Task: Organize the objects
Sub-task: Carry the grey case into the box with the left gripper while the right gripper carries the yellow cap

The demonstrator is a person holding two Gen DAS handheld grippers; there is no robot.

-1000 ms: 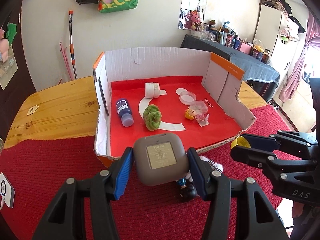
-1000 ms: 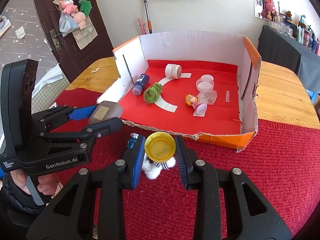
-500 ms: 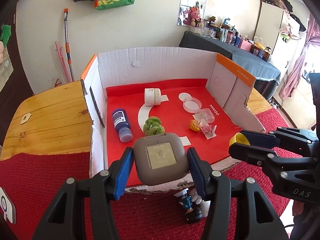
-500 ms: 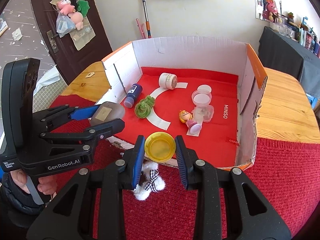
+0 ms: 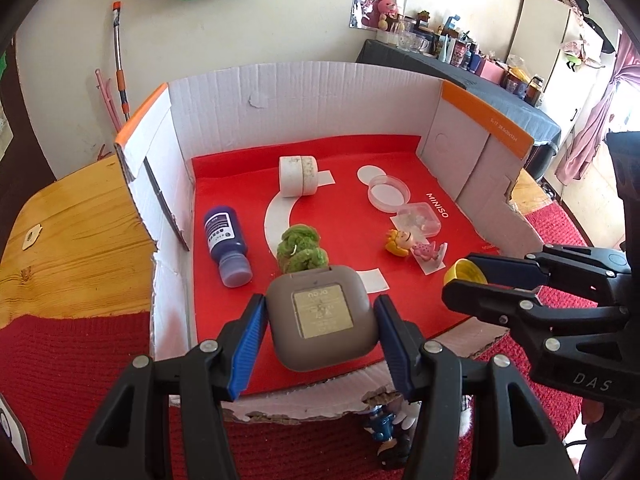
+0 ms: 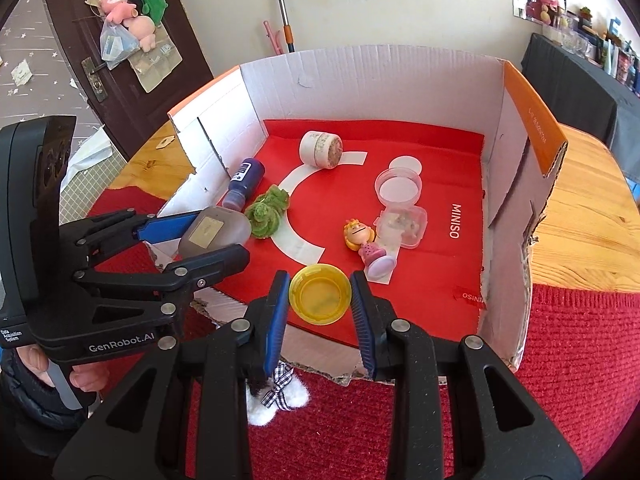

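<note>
Left hand-held gripper (image 5: 319, 322): its blue-padded jaws pinch a rounded-square grey-brown case with a gold label (image 5: 322, 320) by its two sides, holding it above the near part of the box floor, just in front of a fuzzy green scrunchie (image 5: 302, 248). Right hand-held gripper (image 6: 320, 300): its jaws pinch a small round yellow plastic lid (image 6: 320, 299), open face toward the camera, above the near edge of the box floor beside a yellow-haired doll figure in a pink dress (image 6: 366, 242). The two hand-held grippers stand side by side over the torn front wall of an open white cardboard box with orange rims and a red lining (image 5: 304, 92).

Contents on the red lining: a dark blue bottle (image 5: 226, 244) lying on its side near the left wall; a white cylindrical jar (image 5: 298, 176) on its side toward the back; a round clear plastic dish (image 5: 389, 193); a small clear square container (image 5: 418, 219) next to the doll figure.

The box rests on a wooden worktop (image 5: 68, 248) partly covered by a red knitted cloth (image 5: 76, 384). On the cloth in front of the box lie a small blue-and-black figurine (image 5: 386, 432) and a white fluffy toy with a checked bow (image 6: 278, 394). Fingers of a person (image 6: 82, 380) wrap the left device's handle.
</note>
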